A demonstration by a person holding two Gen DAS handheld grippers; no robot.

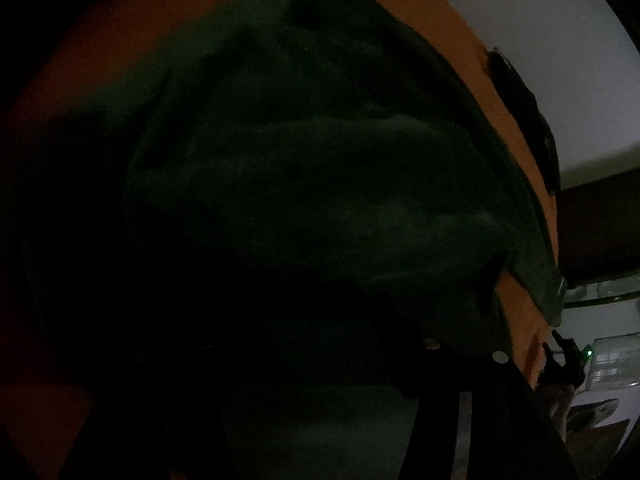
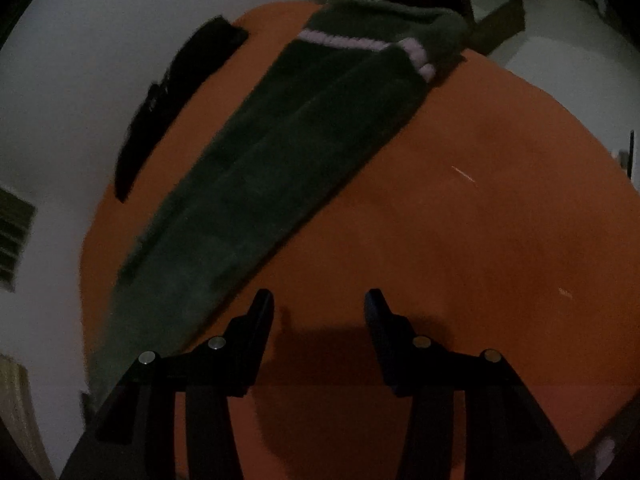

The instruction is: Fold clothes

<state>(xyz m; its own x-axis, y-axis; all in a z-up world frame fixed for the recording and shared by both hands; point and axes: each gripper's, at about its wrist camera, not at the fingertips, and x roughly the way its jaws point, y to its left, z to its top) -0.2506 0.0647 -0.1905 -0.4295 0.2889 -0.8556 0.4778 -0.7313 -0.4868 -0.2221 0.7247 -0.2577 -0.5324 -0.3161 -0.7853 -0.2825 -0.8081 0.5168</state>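
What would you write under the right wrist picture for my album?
Open right gripper hovers over the orange table, beside a long folded dark green sweater with a pink stripe.

1. No text, label, brand, number or sign can be read in either view.
2. The left wrist view is way too dark and blurry; nothing legible is shown on the dark green garment (image 1: pixel 320 168) or the orange surface (image 1: pixel 460 32).
3. In the right wrist view, only plain pale stripes are seen on the garment (image 2: pixel 280 140), no lettering. A black strip (image 2: pixel 180 92) is seen too, unmarked.
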